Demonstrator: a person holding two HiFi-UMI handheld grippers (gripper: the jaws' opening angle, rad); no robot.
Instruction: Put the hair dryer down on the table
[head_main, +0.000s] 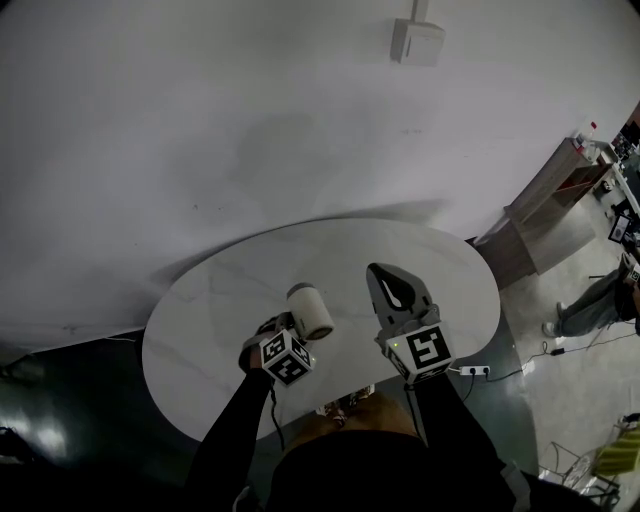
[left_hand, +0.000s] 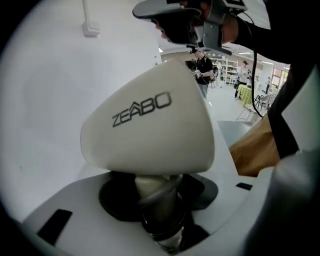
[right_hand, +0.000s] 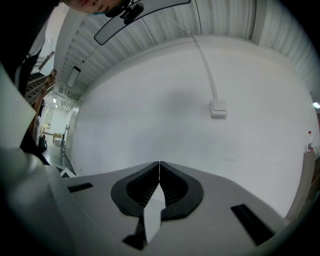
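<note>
The white hair dryer (head_main: 310, 311) is held above the near left part of the oval white marble table (head_main: 220, 290). Its barrel points away from me. My left gripper (head_main: 288, 328) is shut on its handle. In the left gripper view the dryer's white body (left_hand: 150, 125) fills the middle, and its handle (left_hand: 157, 197) runs down between the jaws of the left gripper (left_hand: 160, 210). My right gripper (head_main: 377, 272) hovers over the table just right of the dryer, shut and empty. In the right gripper view the right gripper (right_hand: 159, 164) has its jaw tips touching, facing a white wall.
A white wall runs behind the table, with a switch box (head_main: 417, 41) high on it. A power strip (head_main: 474, 371) lies on the floor at the table's near right edge. A wooden cabinet (head_main: 545, 215) and a person's legs (head_main: 590, 300) are at the far right.
</note>
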